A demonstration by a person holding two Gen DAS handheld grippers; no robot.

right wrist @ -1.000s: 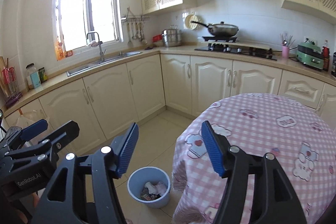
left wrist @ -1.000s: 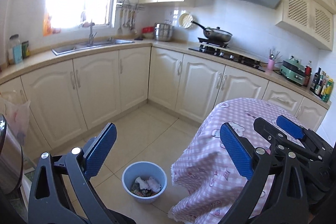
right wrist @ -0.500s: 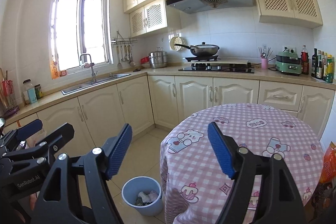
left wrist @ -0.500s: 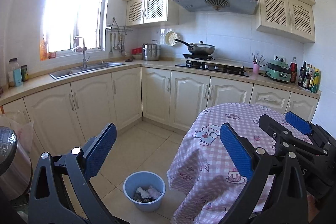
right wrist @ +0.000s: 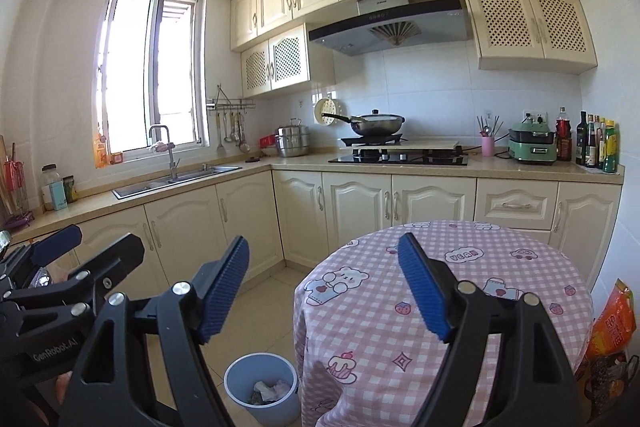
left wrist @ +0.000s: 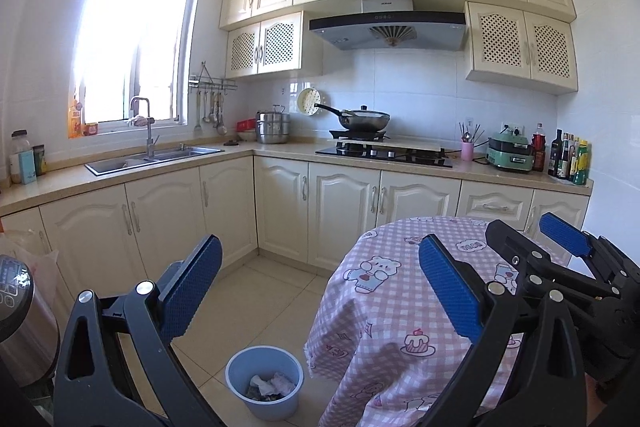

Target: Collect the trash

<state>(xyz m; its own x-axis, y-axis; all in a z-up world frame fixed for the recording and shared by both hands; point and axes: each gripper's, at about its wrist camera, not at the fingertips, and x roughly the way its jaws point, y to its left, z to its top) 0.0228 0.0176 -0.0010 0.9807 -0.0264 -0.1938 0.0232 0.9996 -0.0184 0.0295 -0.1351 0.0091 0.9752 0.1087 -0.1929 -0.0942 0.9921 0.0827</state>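
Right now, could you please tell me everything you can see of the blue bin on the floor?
The blue bin is a round, open-topped tub that looks like plastic. It stands upright on the pale floor tiles beside the draped pink checked tablecloth. Crumpled white paper and darker scraps lie inside, filling only the bottom. Neither tool touches it.

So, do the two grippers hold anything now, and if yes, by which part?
Nothing is held. The left gripper and the right gripper both stand open with nothing between their pads.

glossy steel sink, checked cloth tablecloth
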